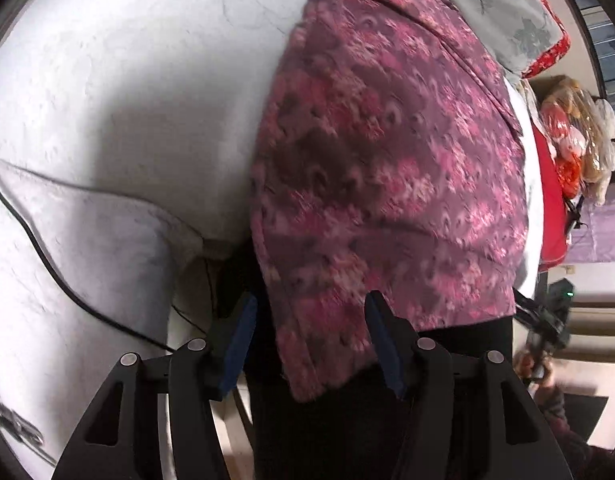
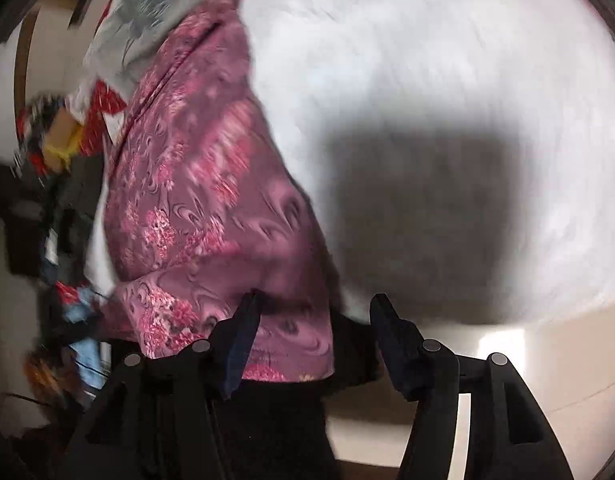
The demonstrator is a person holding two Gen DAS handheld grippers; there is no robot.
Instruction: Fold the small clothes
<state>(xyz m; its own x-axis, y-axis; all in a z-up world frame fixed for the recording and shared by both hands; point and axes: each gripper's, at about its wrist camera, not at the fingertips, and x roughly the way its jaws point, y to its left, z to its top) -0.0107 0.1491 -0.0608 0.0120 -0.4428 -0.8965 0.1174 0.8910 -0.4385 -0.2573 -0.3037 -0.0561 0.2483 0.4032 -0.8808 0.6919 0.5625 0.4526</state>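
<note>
Left gripper [image 1: 311, 336] jaws stand wide, the pink floral garment [image 1: 387, 168] spreading toward twelve o'clock on the white surface [image 1: 127, 80]. Right gripper [image 2: 315, 340] jaws wide, garment [image 2: 211, 200] at eleven o'clock.

Each wrist camera sits just behind its own fingers and looks steeply down, close over the white bed [image 1: 107, 100]. The left view has the pink patterned garment [image 1: 387, 160] on its right side, the right view on its left; both share that garment [image 2: 195, 200] and the grey floral cushion [image 1: 499, 4] beyond it.
</note>
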